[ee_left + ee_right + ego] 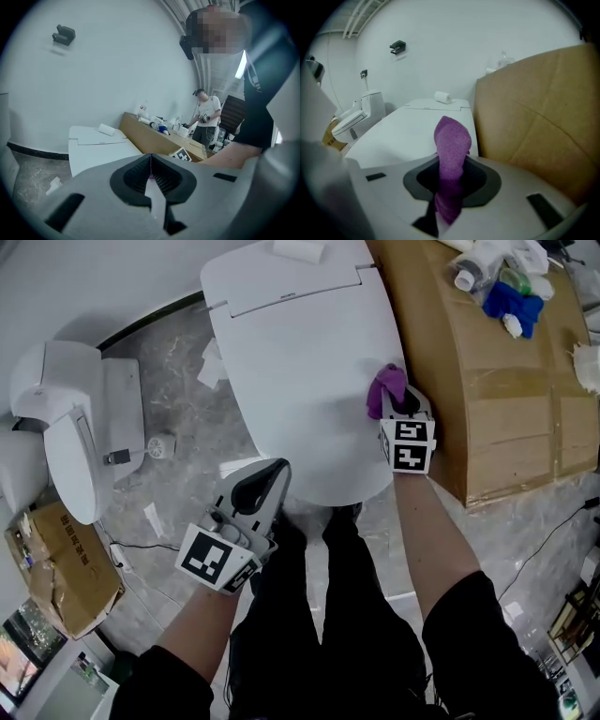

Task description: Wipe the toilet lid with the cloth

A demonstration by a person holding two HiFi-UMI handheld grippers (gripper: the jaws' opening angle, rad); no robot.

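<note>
The white toilet lid (300, 362) lies shut in the middle of the head view and stretches ahead in both gripper views (412, 129) (93, 150). My right gripper (398, 399) hovers at the lid's right edge, shut on a purple cloth (384, 388) that sticks up between its jaws (451, 150). My left gripper (274, 468) is at the lid's near left rim, its jaws shut with nothing between them (150, 164).
A big cardboard box (506, 390) stands right against the toilet, with bottles and a blue glove (511, 301) on top. A paper roll (300, 249) rests on the tank. A second toilet (66, 418) sits at the left. Another person (206, 117) stands behind the box.
</note>
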